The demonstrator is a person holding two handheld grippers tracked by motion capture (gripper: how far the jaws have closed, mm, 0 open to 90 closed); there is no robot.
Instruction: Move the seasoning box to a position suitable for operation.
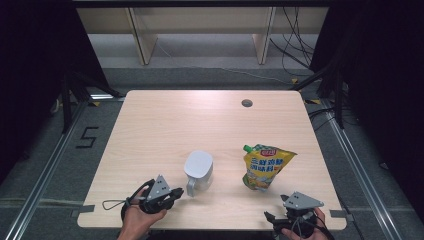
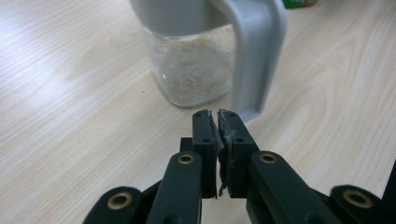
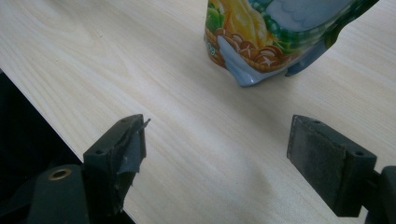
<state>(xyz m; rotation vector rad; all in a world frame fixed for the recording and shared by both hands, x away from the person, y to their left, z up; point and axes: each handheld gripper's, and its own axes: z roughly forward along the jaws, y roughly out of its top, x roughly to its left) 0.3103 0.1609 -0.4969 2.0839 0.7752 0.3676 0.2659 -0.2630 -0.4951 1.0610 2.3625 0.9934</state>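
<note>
A clear jar [image 1: 198, 171] with a grey lid and a grey handle stands near the table's front, left of centre. In the left gripper view its glass body [image 2: 191, 70] holds a pale powdery residue, and the handle [image 2: 254, 56] hangs just beyond my jaws. My left gripper [image 1: 178, 192] [image 2: 217, 114] is shut with nothing in it, its tips just short of the handle's foot. A yellow printed pouch [image 1: 265, 167] [image 3: 275, 32] with a green cap stands to the right. My right gripper [image 1: 275, 207] [image 3: 219, 128] stands open near the front edge, a little short of the pouch.
The light wooden table [image 1: 165, 125] has a round cable hole [image 1: 246, 103] at the back right. Its front edge [image 3: 51, 126] runs close beside my right gripper's left jaw. Metal rails, cables and a wooden shelf frame lie beyond the table.
</note>
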